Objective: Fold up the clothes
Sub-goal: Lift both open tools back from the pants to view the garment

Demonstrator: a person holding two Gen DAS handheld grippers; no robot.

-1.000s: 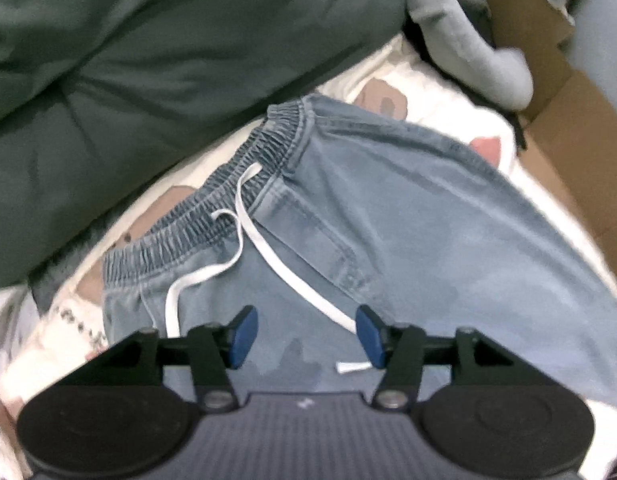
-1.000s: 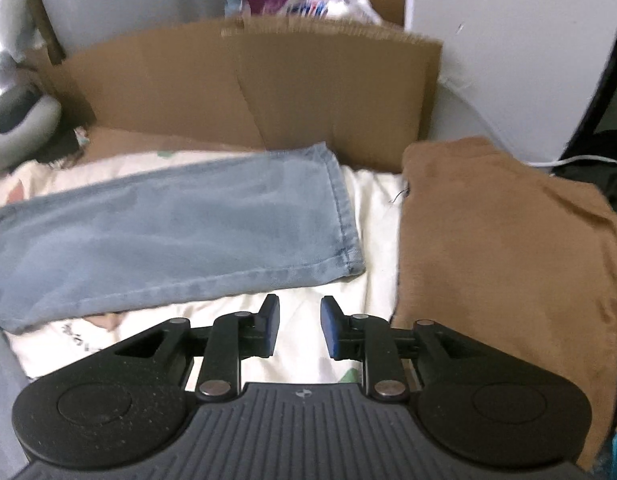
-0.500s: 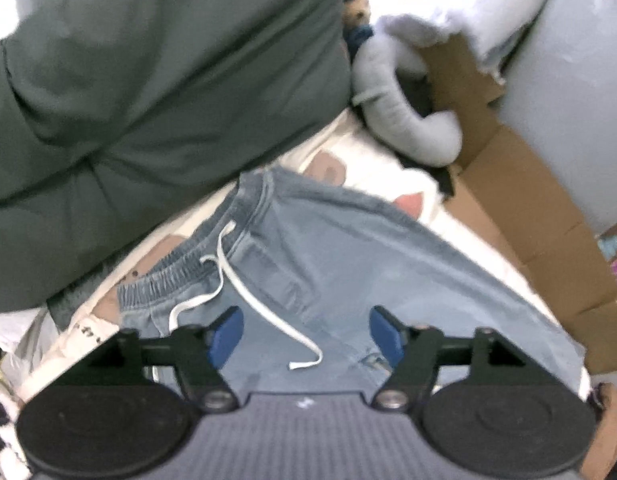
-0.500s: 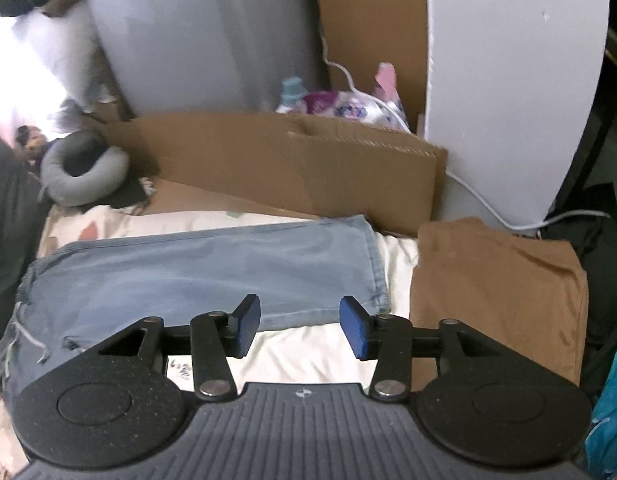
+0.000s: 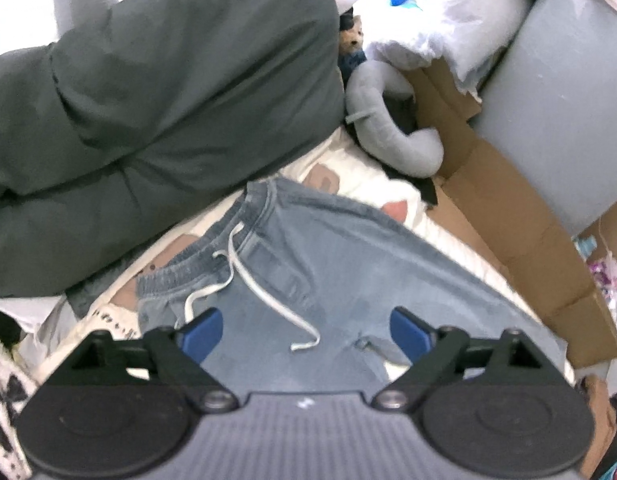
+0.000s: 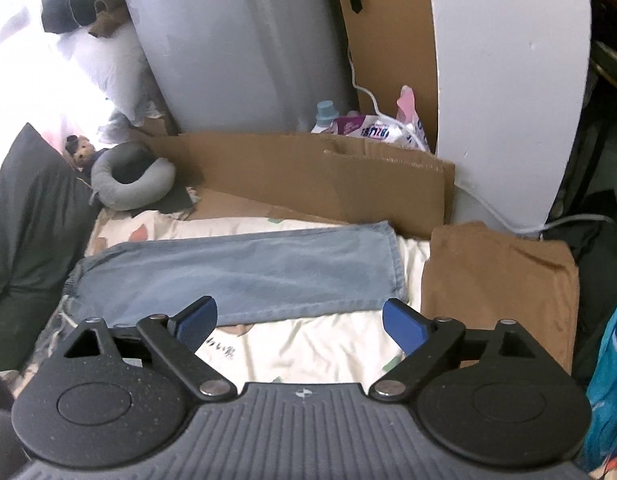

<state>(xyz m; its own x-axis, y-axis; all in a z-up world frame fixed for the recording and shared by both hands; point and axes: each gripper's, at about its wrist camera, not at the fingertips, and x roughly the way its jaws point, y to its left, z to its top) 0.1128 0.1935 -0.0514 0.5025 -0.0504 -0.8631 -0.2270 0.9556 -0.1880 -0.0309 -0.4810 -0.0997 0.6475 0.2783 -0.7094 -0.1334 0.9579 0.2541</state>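
Since a second ago both grippers have risen and spread. We hold the left gripper [image 5: 304,330] and right gripper [image 6: 298,318] released above the jeans [image 6: 236,272], apparently folded lengthwise on the bed sheet [image 6: 308,348]. The loose drawstring [image 5: 268,292] may snag.

Light-blue jeans [image 6: 244,272] lie flat, folded lengthwise.

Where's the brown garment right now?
In the right wrist view, the brown garment lies folded at the right, beside the jeans' hem, below the white panel.
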